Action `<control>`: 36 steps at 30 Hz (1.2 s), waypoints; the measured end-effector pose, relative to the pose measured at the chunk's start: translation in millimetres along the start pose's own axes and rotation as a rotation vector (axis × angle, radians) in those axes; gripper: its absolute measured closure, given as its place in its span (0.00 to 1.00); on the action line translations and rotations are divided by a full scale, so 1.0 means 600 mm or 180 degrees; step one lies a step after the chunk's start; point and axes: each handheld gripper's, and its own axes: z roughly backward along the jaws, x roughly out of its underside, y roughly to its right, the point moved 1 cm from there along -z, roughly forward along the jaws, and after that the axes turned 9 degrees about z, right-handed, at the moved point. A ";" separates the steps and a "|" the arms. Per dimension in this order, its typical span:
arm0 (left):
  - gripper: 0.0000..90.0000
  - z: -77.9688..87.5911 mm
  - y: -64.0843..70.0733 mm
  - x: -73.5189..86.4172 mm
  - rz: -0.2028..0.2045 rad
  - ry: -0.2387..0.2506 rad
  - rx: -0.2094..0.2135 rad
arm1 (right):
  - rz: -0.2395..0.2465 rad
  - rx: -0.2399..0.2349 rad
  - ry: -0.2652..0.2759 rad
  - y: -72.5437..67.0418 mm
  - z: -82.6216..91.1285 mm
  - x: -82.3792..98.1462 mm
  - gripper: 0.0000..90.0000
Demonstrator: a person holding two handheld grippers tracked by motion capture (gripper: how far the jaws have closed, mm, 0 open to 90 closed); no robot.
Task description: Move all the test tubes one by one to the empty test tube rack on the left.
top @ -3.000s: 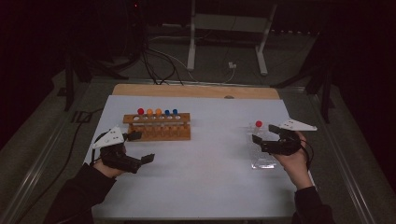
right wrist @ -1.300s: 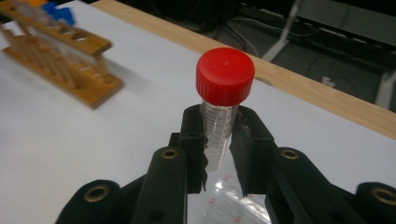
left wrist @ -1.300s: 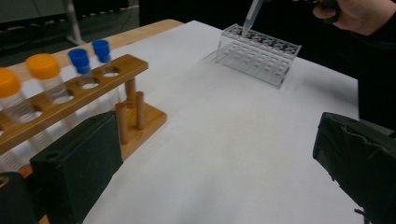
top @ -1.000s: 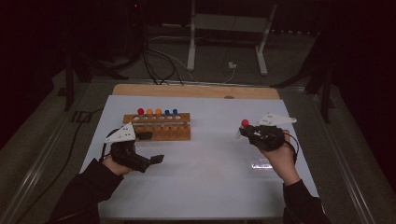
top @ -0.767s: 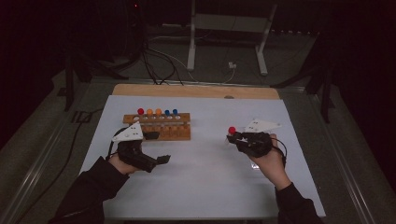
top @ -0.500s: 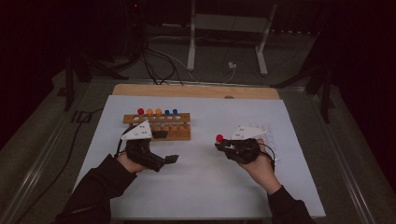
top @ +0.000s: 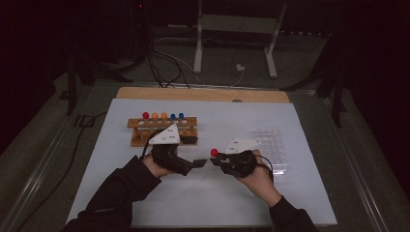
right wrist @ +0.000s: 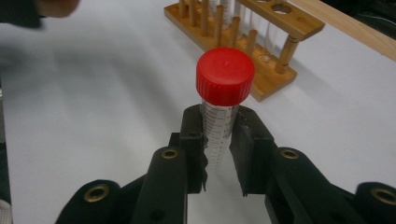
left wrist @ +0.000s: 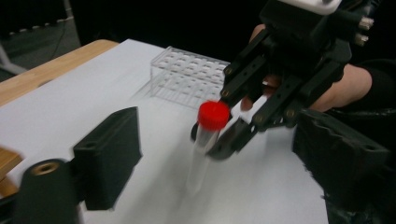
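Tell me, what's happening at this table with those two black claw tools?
A person holds a gripper in each hand. The right gripper is clamped on a clear tube with a red cap, held upright over the white table. The left gripper faces it, its jaws just closing in around the tube but not touching it. A wooden rack of capped tubes stands behind, a clear plastic rack to the right.

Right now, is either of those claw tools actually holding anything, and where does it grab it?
The right gripper pinches a red-capped tube by its clear body, just under the cap. The left gripper holds nothing; its jaws, just closing, stand apart around the tube.
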 end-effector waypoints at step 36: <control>0.80 0.001 -0.011 -0.013 -0.0274 0.0119 -0.0230 | -0.0054 0.0001 0.0198 -0.002 0.021 -0.005 0.52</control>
